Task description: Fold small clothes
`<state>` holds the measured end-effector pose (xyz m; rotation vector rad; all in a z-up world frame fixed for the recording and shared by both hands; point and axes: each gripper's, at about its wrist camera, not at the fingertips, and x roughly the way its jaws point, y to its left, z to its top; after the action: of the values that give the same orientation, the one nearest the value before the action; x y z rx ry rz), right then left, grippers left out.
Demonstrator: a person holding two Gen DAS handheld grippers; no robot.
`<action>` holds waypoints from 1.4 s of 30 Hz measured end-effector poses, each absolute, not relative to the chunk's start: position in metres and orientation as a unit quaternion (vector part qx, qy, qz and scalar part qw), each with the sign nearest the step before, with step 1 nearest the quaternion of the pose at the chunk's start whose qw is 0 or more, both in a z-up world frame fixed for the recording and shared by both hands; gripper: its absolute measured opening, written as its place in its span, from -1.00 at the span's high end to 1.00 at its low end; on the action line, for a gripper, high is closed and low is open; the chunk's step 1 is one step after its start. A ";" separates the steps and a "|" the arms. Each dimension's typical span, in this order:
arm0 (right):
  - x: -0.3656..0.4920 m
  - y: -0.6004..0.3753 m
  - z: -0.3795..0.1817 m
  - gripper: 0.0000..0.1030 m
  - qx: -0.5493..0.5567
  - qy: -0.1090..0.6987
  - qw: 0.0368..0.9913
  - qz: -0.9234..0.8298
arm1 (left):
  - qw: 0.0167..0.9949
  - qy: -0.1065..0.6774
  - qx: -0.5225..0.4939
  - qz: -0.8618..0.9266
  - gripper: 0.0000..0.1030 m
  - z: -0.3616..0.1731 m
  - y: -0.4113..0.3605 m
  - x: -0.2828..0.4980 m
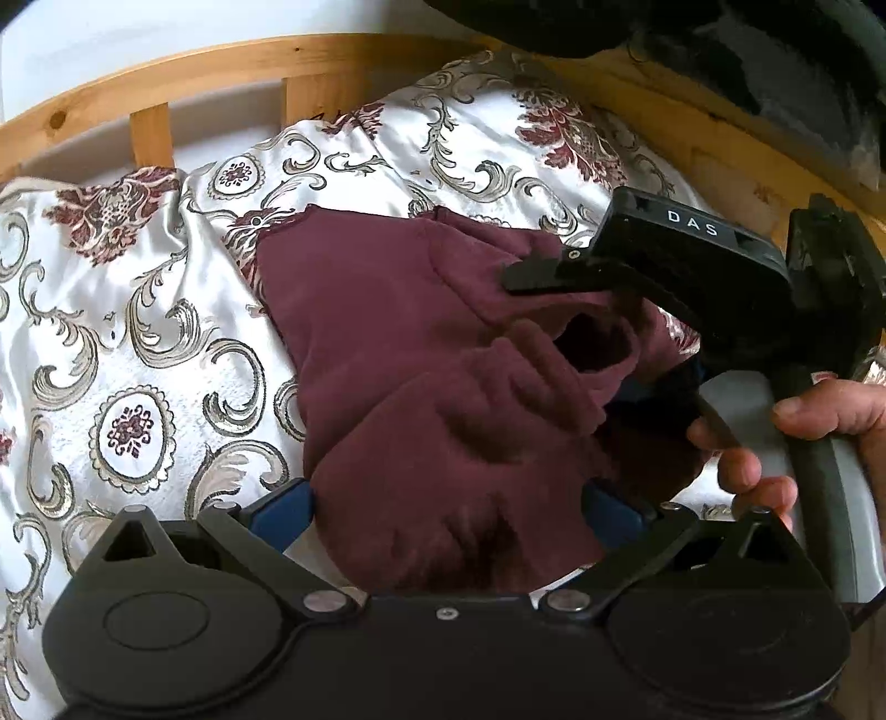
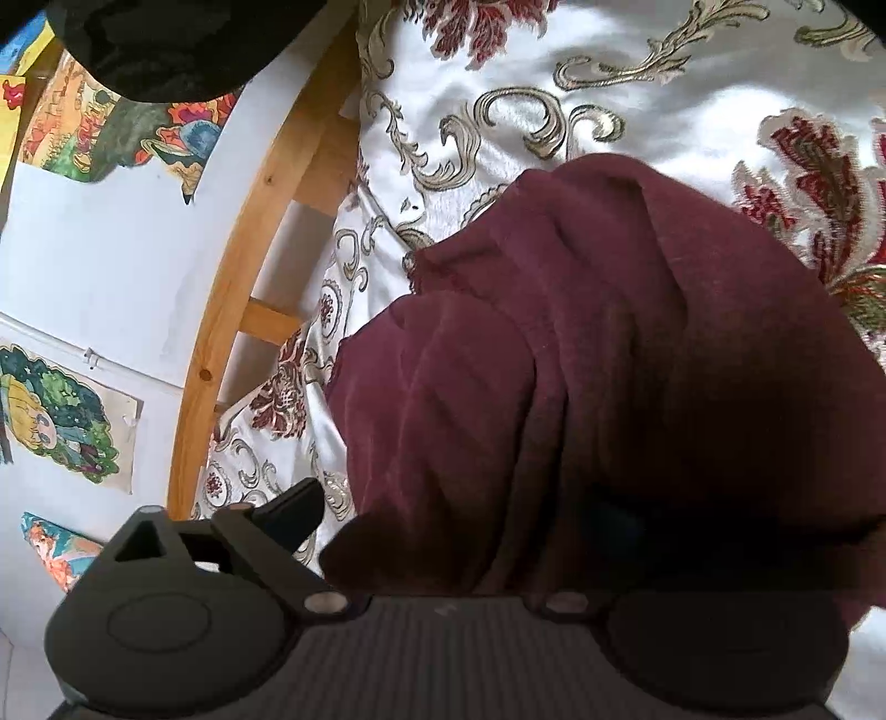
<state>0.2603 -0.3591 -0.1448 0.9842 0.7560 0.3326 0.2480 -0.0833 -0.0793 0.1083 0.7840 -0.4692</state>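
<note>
A maroon garment lies bunched on a patterned satin bedspread. In the left wrist view my left gripper stands wide open, its blue pads on either side of the cloth's near end. My right gripper is seen there from the side, its fingers reaching over the garment's far right part. In the right wrist view the garment drapes over my right gripper and hides the right finger; only the left finger shows.
A wooden slatted bed frame runs along the far edge, with a white wall behind it. Colourful drawings hang on the wall. A hand holds the right gripper's handle. A dark object hangs at the top right.
</note>
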 end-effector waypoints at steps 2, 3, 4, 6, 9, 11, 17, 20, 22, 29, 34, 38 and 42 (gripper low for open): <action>0.259 -0.360 -0.145 -0.81 0.456 0.352 0.803 0.152 | 0.895 0.378 0.060 -0.226 -0.99 -0.080 -0.085 0.248; 0.259 -0.360 -0.145 -0.81 0.456 0.351 0.803 0.153 | 0.895 0.378 0.065 -0.226 -0.99 -0.081 -0.086 0.249; 0.258 -0.360 -0.146 -0.80 0.458 0.350 0.803 0.151 | 0.895 0.379 0.068 -0.225 -0.99 -0.082 -0.086 0.249; 0.258 -0.362 -0.147 -0.82 0.467 0.349 0.798 0.151 | 0.894 0.381 0.073 -0.223 -0.99 -0.082 -0.087 0.249; 0.258 -0.363 -0.148 -0.86 0.479 0.346 0.793 0.151 | 0.895 0.380 0.073 -0.223 -0.99 -0.081 -0.087 0.248; 0.258 -0.364 -0.149 -0.86 0.479 0.346 0.793 0.149 | 0.897 0.374 0.073 -0.222 -0.98 -0.080 -0.087 0.248; 0.255 -0.360 -0.145 -0.73 0.462 0.345 0.806 0.133 | 0.914 0.332 0.044 -0.230 -0.93 -0.067 -0.079 0.241; 0.254 -0.361 -0.143 -0.50 0.457 0.341 0.812 0.123 | 0.910 0.338 0.034 -0.239 -0.79 -0.068 -0.079 0.242; 0.254 -0.363 -0.141 -0.18 0.452 0.336 0.818 0.118 | 0.910 0.338 0.036 -0.237 -0.73 -0.069 -0.080 0.242; 0.253 -0.362 -0.130 0.53 0.415 0.324 0.842 0.122 | 0.912 0.323 0.032 -0.251 -0.51 -0.069 -0.076 0.236; 0.251 -0.358 -0.114 0.73 0.362 0.300 0.873 0.129 | 0.910 0.314 0.041 -0.268 -0.25 -0.069 -0.078 0.230; 0.247 -0.355 -0.102 0.76 0.324 0.283 0.893 0.132 | 0.909 0.299 0.059 -0.283 0.09 -0.069 -0.083 0.222; 0.242 -0.358 -0.092 0.77 0.291 0.265 0.911 0.128 | 0.906 0.283 0.079 -0.306 0.21 -0.070 -0.090 0.216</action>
<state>0.2422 -0.3578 -0.0922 0.5991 0.5459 0.2638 0.2160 -0.0895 -0.0704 0.1638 0.5849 -0.6318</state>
